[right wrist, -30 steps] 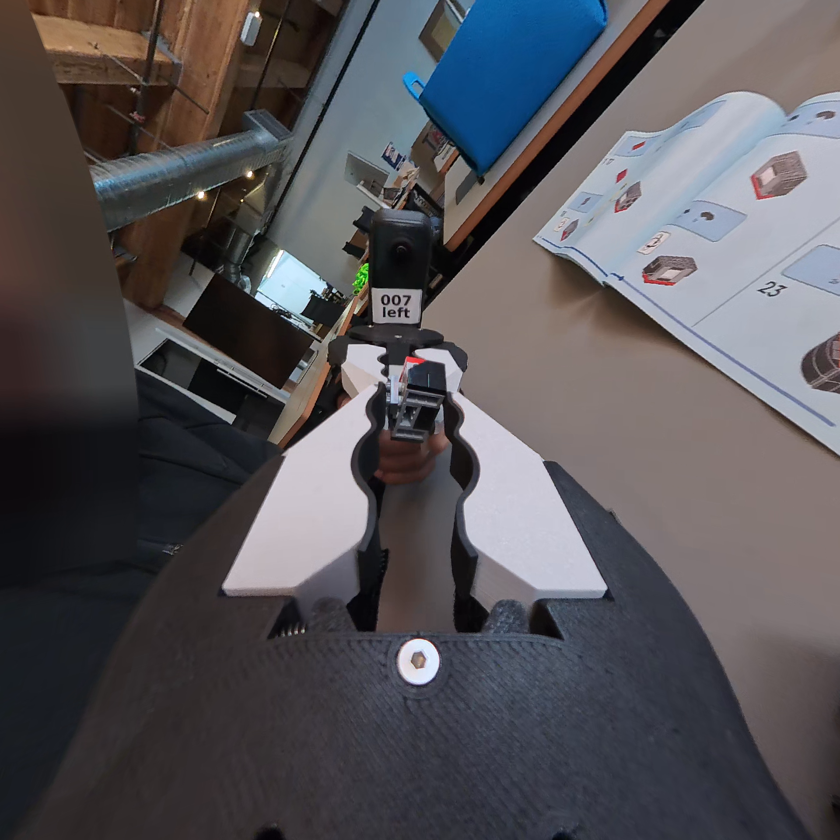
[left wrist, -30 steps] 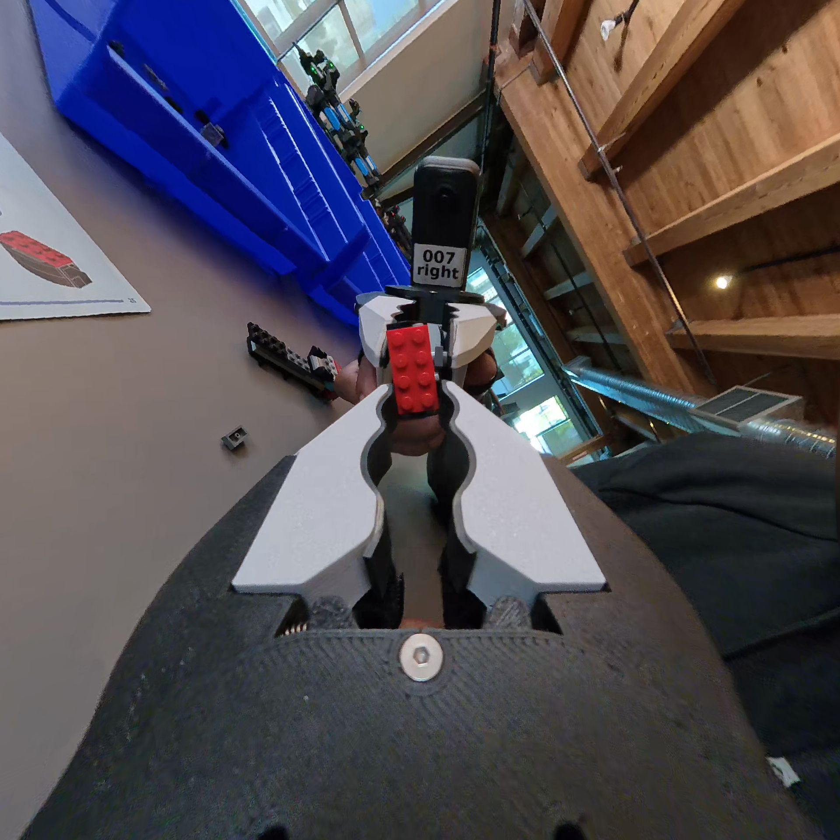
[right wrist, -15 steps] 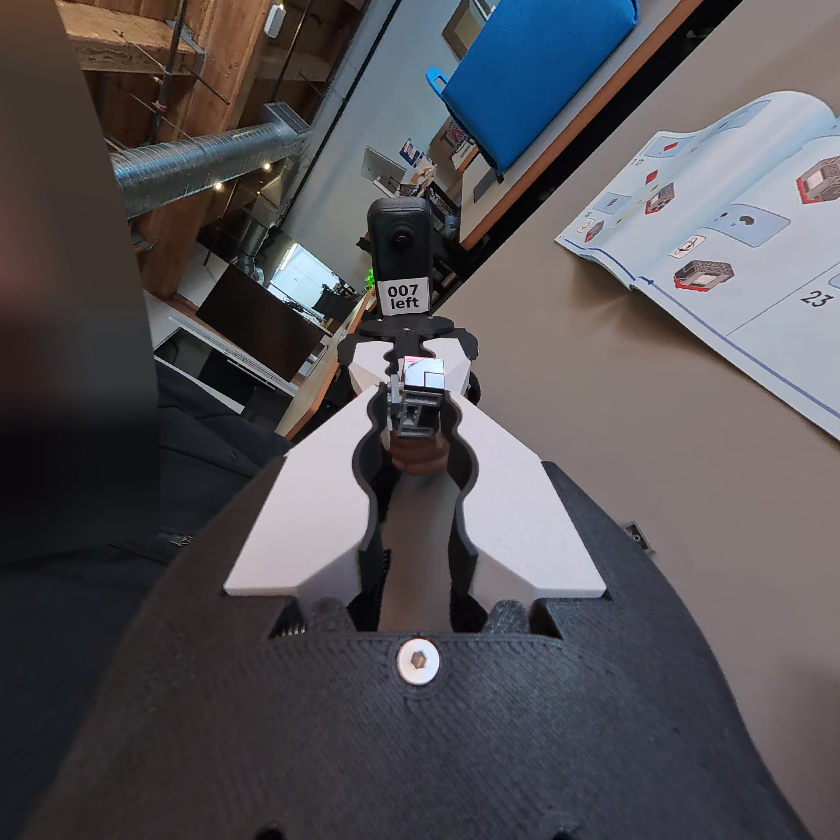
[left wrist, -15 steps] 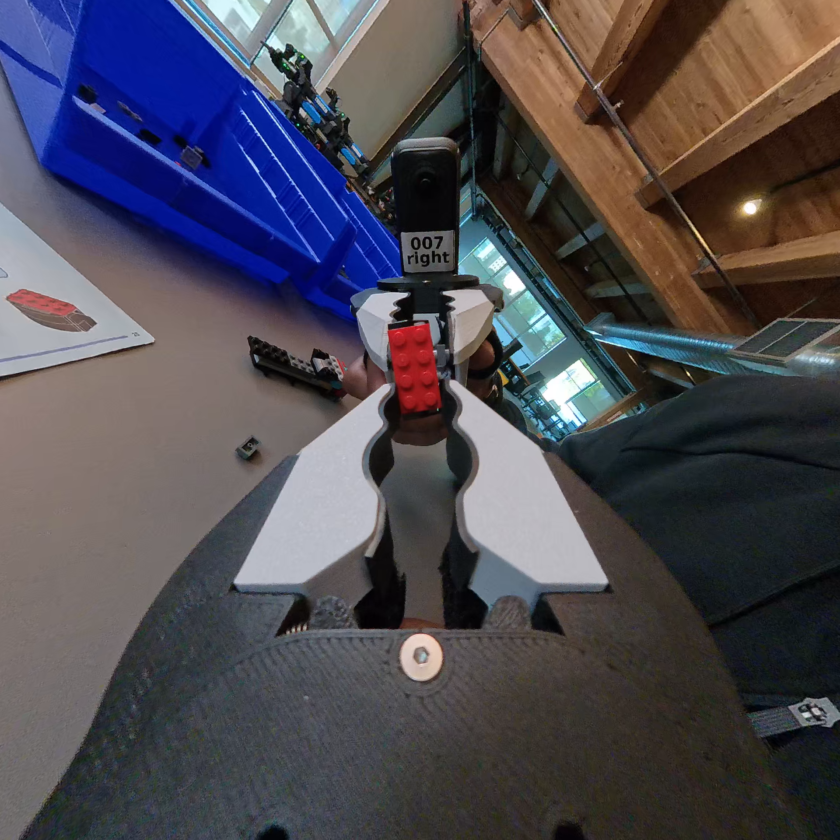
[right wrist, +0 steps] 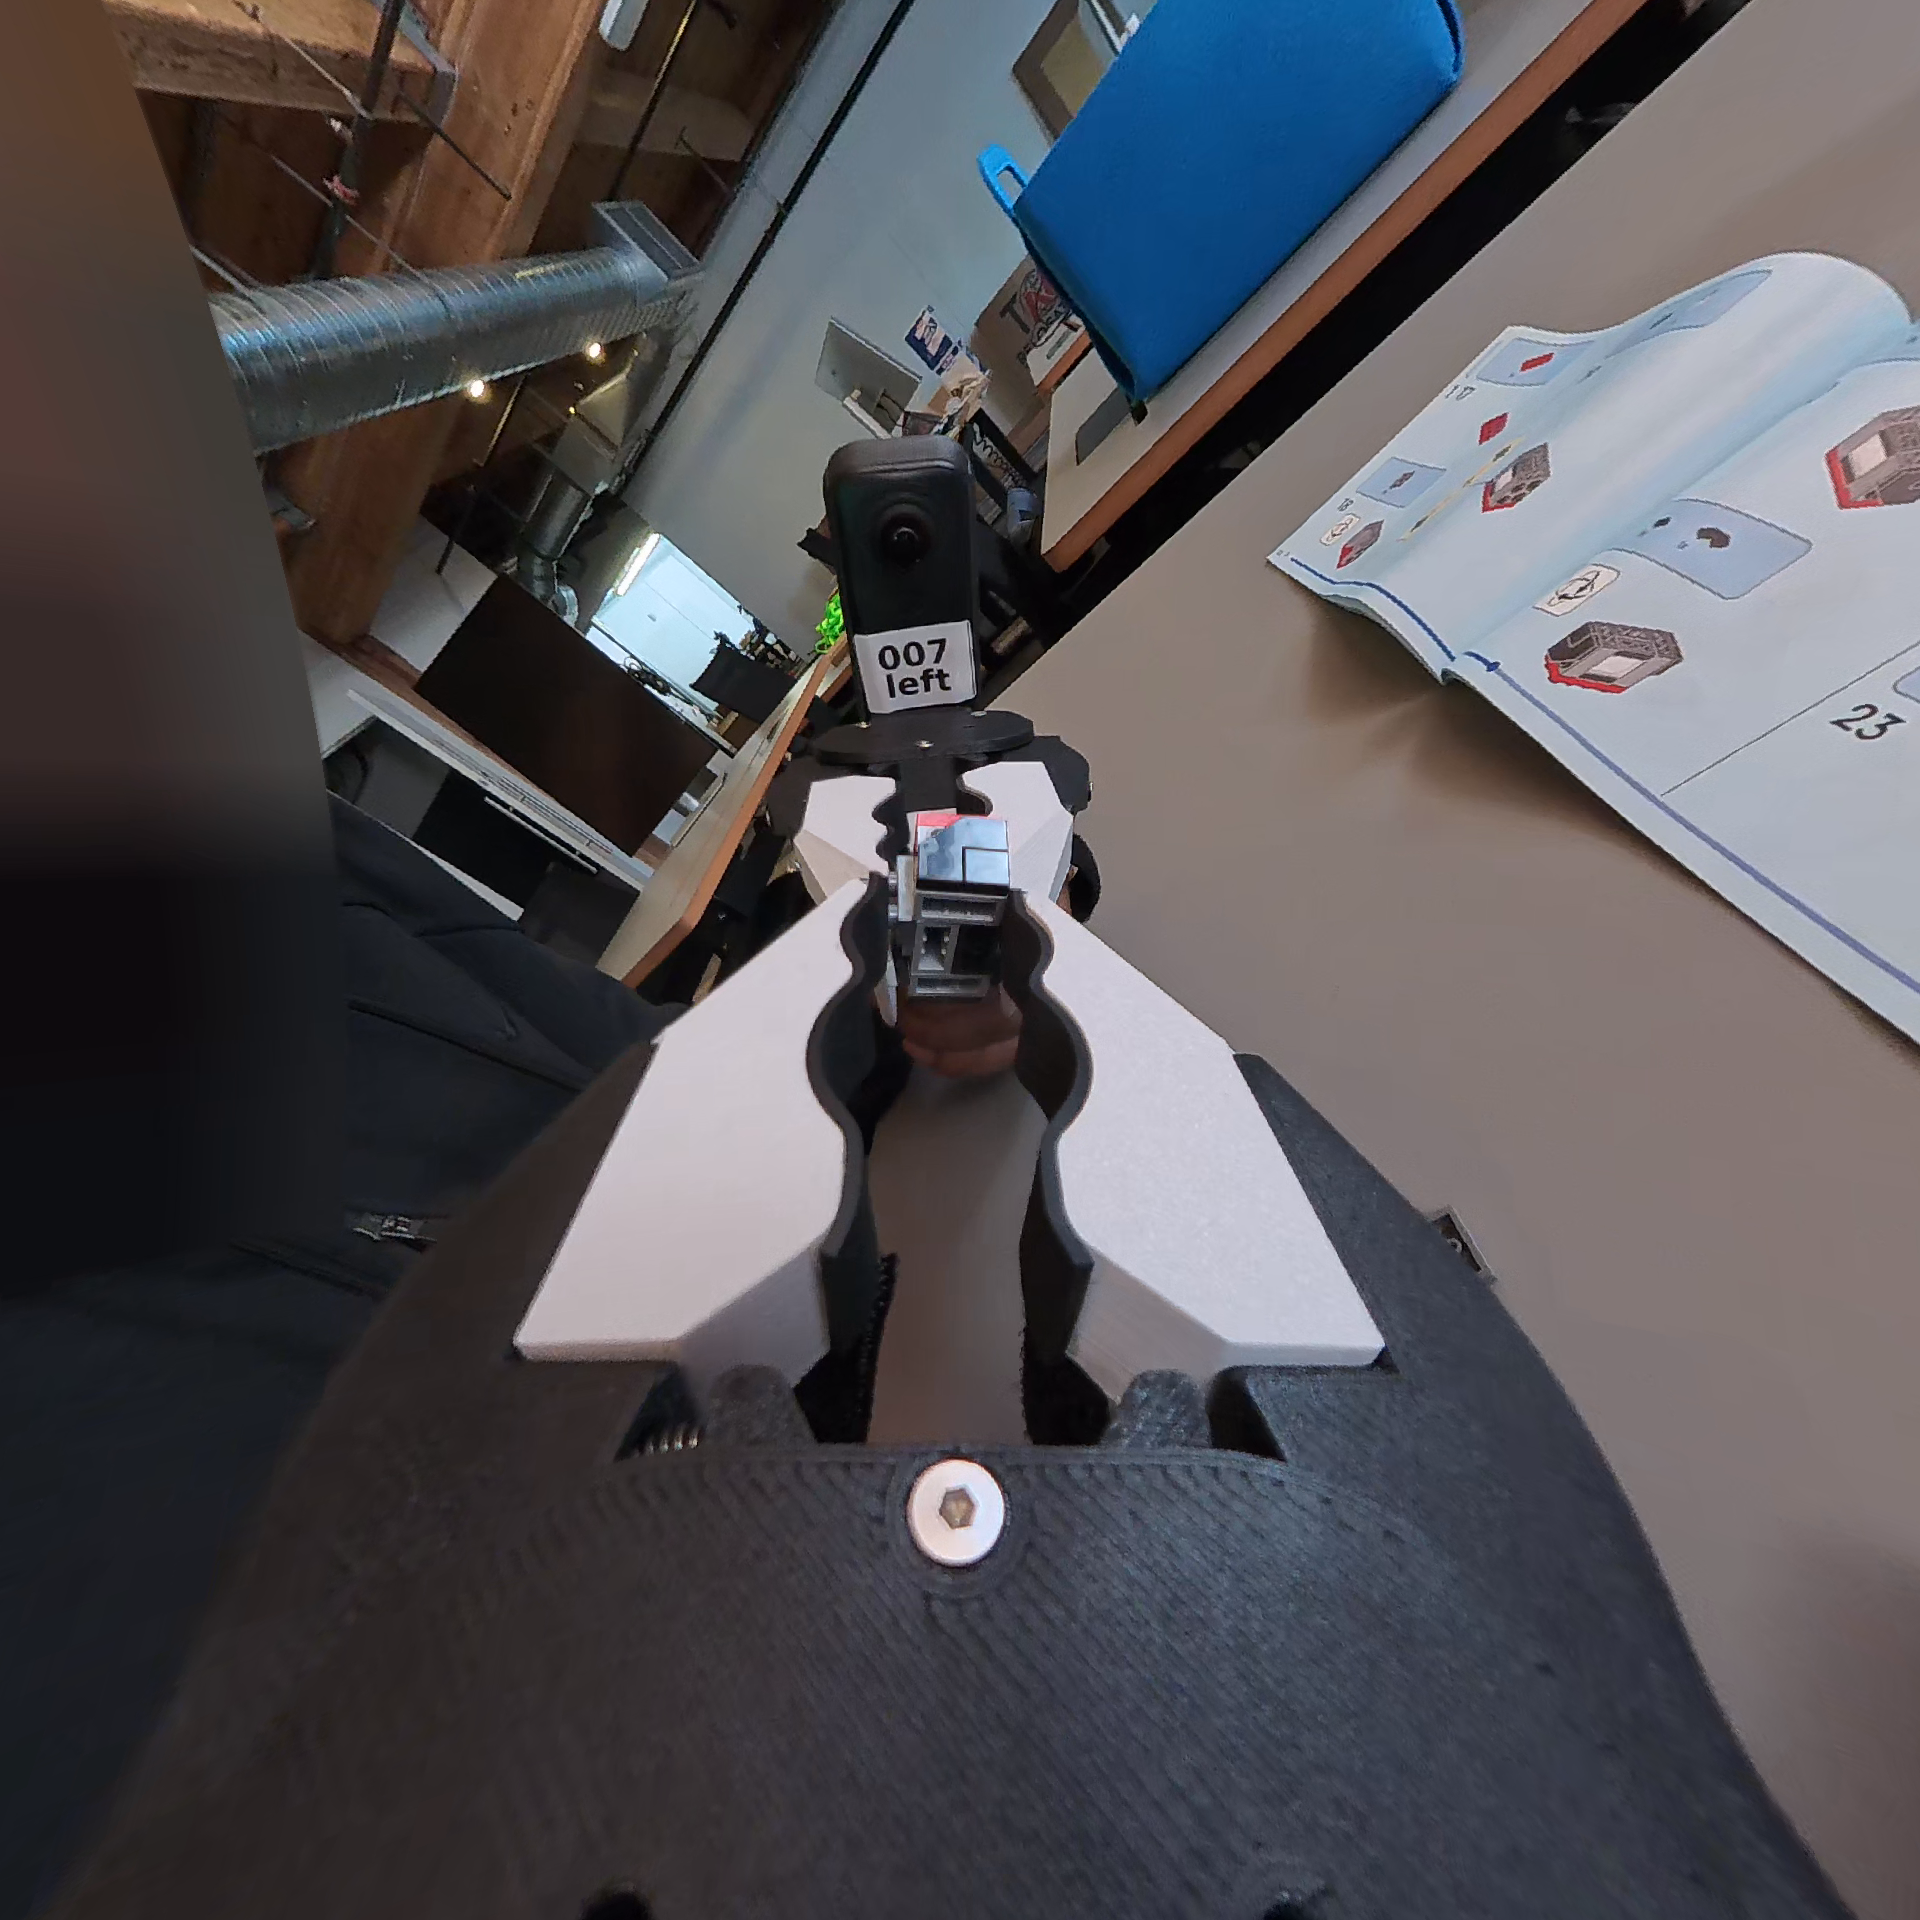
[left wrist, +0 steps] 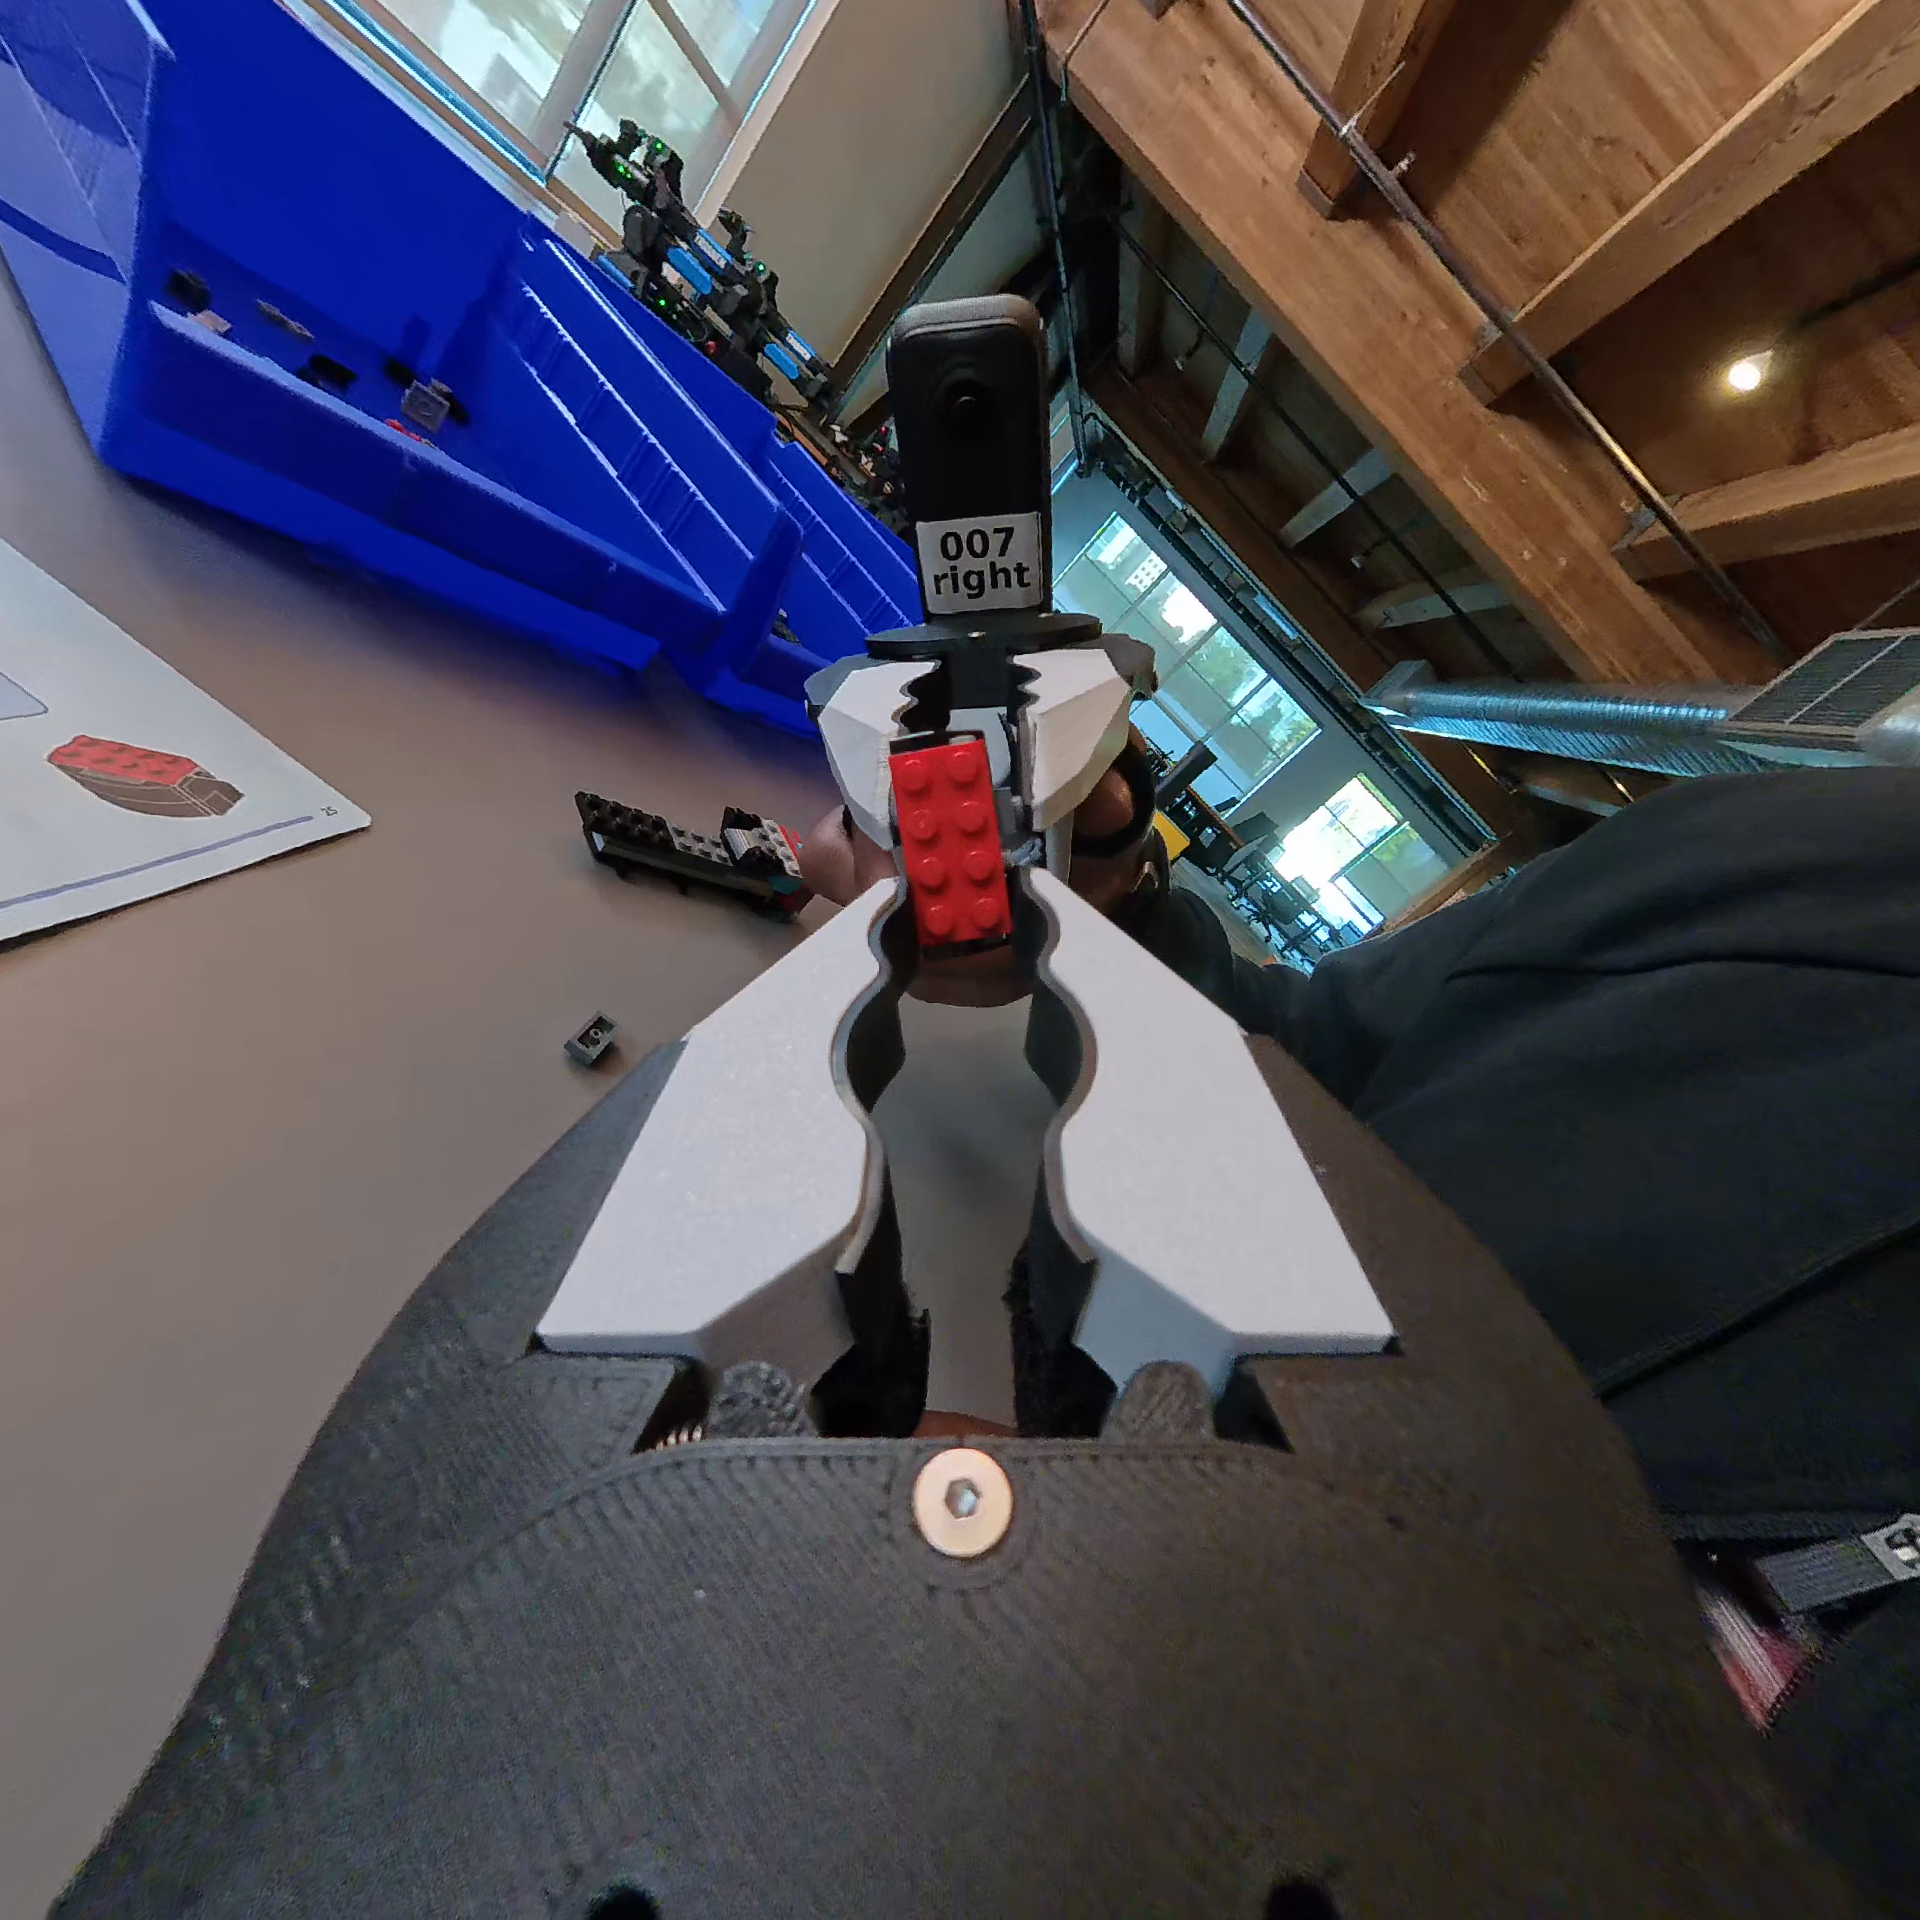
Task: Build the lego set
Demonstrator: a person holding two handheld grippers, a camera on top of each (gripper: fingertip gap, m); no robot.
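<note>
Centrally, a small lego assembly is gripped from opposite ends by both claws, raised above the tabletop.

At mid-frame, the left claw point(left wrist: 961, 920) is closed on the lower end of the lego assembly point(left wrist: 954, 844), whose red studded face is shown to that camera; the right claw point(right wrist: 951, 940) is closed on the same assembly point(right wrist: 948, 914), seen there as grey and black undersides. Left of centre in the left wrist view, a black partial build point(left wrist: 691, 852) and one small grey piece point(left wrist: 592, 1037) are laid on the tabletop point(left wrist: 260, 1091). Blue bins point(left wrist: 416, 343) are seen at upper left, and an instruction booklet point(right wrist: 1662, 644) at right in the right wrist view.
</note>
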